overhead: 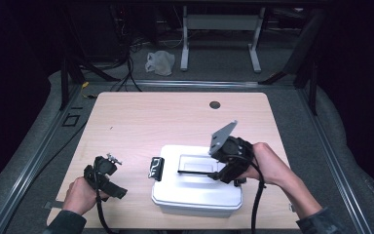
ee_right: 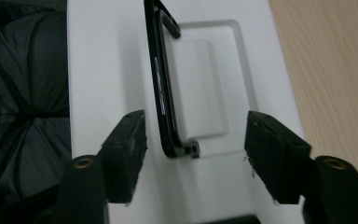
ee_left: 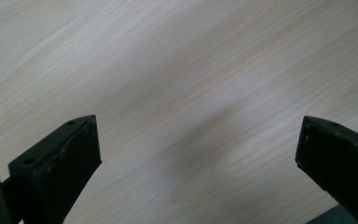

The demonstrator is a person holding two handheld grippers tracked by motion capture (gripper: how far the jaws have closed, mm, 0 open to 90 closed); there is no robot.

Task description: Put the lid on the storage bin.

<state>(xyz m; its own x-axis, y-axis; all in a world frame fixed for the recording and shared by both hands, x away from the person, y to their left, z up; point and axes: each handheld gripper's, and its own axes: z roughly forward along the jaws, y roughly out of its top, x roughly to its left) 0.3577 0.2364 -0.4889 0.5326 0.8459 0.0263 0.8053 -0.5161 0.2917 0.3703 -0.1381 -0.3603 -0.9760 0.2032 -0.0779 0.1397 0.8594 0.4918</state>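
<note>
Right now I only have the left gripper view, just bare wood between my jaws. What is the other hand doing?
Observer: The right gripper hangs over a white lidded box, jaws open.
Operator: Open around anything?
Observer: In the right gripper view they straddle the near end of the black carry handle without touching it.
Operator: Is the handle lying flat?
Observer: No, it stands up on edge beside the lid's recess.
Operator: Anything on the box side nearest me?
Observer: A black latch, on the end facing your left gripper.
</note>
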